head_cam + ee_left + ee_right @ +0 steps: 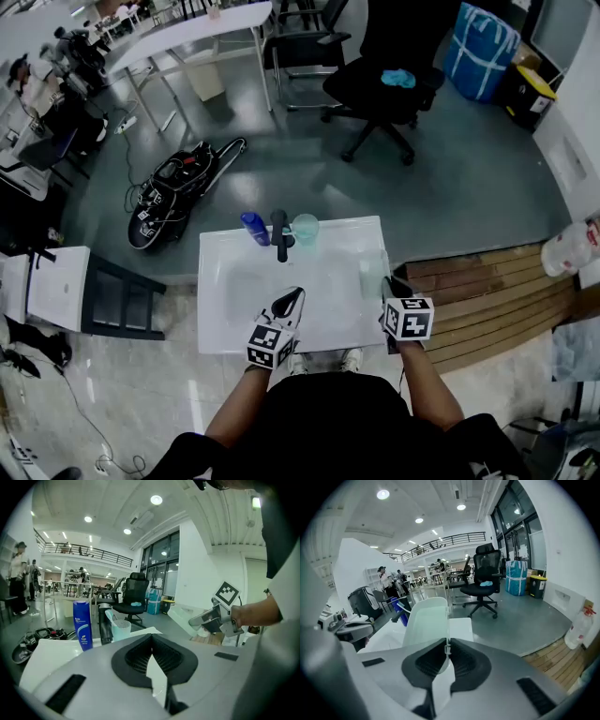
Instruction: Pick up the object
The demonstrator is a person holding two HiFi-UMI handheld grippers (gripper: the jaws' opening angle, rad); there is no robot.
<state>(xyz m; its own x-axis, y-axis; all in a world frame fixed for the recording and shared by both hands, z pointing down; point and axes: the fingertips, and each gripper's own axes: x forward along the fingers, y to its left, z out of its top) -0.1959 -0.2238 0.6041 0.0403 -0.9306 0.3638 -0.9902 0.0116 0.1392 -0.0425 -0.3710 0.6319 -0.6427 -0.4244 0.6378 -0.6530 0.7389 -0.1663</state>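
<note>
A pale green, translucent shallow dish (pixel 423 623) stands on edge in front of my right gripper (pixel 446 648), whose jaws are shut on its rim. From the left gripper view the dish (pixel 182 619) hangs tilted above the white sink top, held by the right gripper (pixel 206 619). In the head view the dish (pixel 372 276) is over the sink's right side. My left gripper (pixel 151 641) is shut with nothing in it, over the sink's front edge (pixel 292 298).
At the back of the white sink (pixel 225 323) stand a blue bottle (pixel 254 228), a black tap (pixel 280 234) and a pale cup (pixel 305 228). Beyond are a black office chair (pixel 380 84), a bag on the floor (pixel 178 183) and wooden boards (pixel 487 291).
</note>
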